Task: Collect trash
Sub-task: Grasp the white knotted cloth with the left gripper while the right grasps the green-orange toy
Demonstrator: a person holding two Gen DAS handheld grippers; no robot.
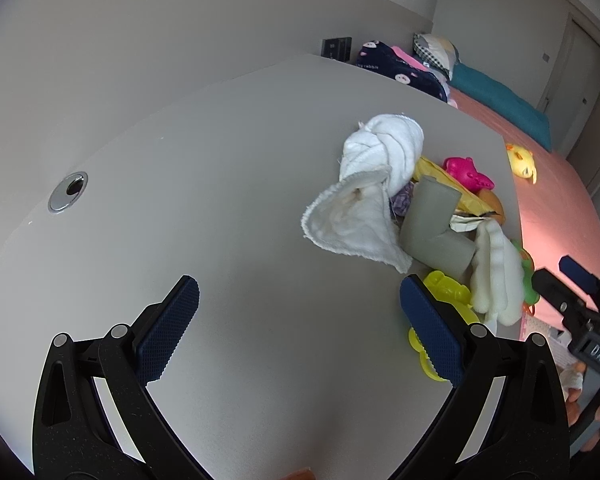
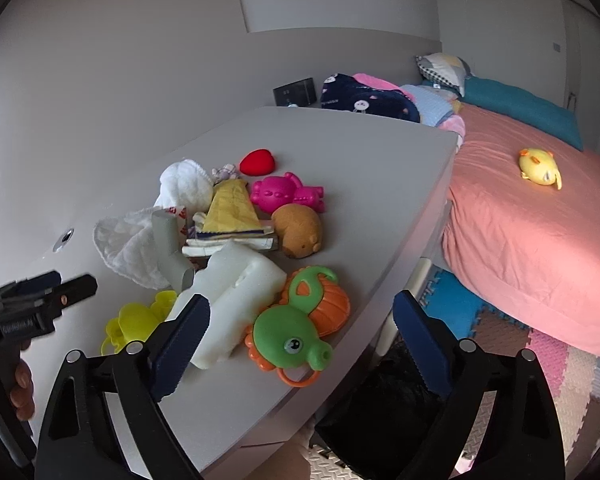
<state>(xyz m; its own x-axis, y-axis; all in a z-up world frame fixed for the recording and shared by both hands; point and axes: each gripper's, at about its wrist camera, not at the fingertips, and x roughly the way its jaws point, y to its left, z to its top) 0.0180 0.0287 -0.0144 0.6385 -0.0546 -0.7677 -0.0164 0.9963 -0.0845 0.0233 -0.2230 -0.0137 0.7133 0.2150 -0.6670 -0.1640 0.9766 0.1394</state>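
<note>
1. White foam block [image 2: 236,304] lies on the tabletop [image 2: 380,200], just ahead-left of the right gripper [image 2: 300,330], long axis running away.
2. Right fingers [image 2: 184,340] wide, empty.
3. Left gripper [image 1: 300,332] wide, farther off.

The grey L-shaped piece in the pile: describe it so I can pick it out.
On the grey desk, look in the clutter pile. The grey L-shaped piece lies between the white cloth and the white foam block. It is the only dull grey, bent tube there.
</note>
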